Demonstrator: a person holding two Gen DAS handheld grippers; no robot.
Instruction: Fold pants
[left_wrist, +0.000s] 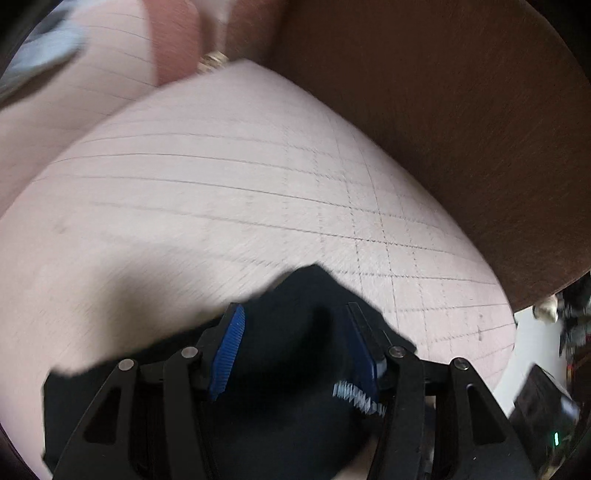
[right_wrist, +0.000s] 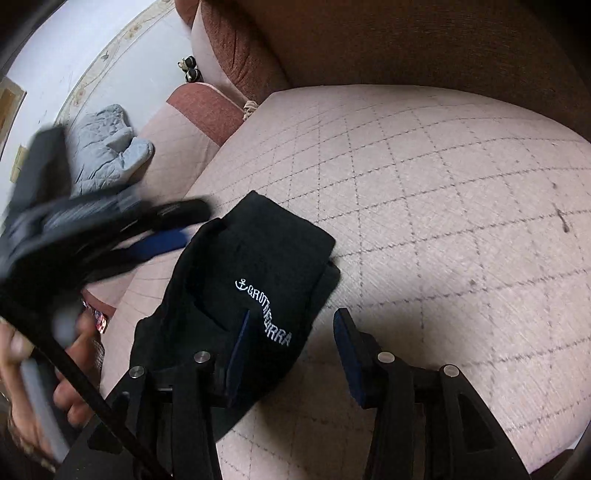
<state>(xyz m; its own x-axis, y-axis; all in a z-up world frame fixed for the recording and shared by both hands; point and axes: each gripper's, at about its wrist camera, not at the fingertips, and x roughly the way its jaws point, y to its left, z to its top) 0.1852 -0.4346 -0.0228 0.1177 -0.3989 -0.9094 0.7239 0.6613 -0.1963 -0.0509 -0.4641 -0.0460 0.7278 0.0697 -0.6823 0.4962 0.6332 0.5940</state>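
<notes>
The black pants (right_wrist: 255, 280) lie folded into a small bundle on a pale pink quilted sofa cushion (right_wrist: 424, 192), with white lettering on top. My right gripper (right_wrist: 291, 325) is open just above the bundle's near right edge, its left finger over the cloth. In the left wrist view the pants (left_wrist: 291, 369) fill the space under and between the blue pads of my left gripper (left_wrist: 295, 321), which is open. The left gripper also shows blurred in the right wrist view (right_wrist: 110, 229), at the bundle's left side.
The brown sofa backrest (right_wrist: 406, 40) rises behind the cushion. A brown armrest (right_wrist: 207, 107) sits to the left, with a grey-blue cloth (right_wrist: 107, 147) beyond it. White floor and dark clutter (left_wrist: 554, 369) lie off the cushion's right edge in the left wrist view.
</notes>
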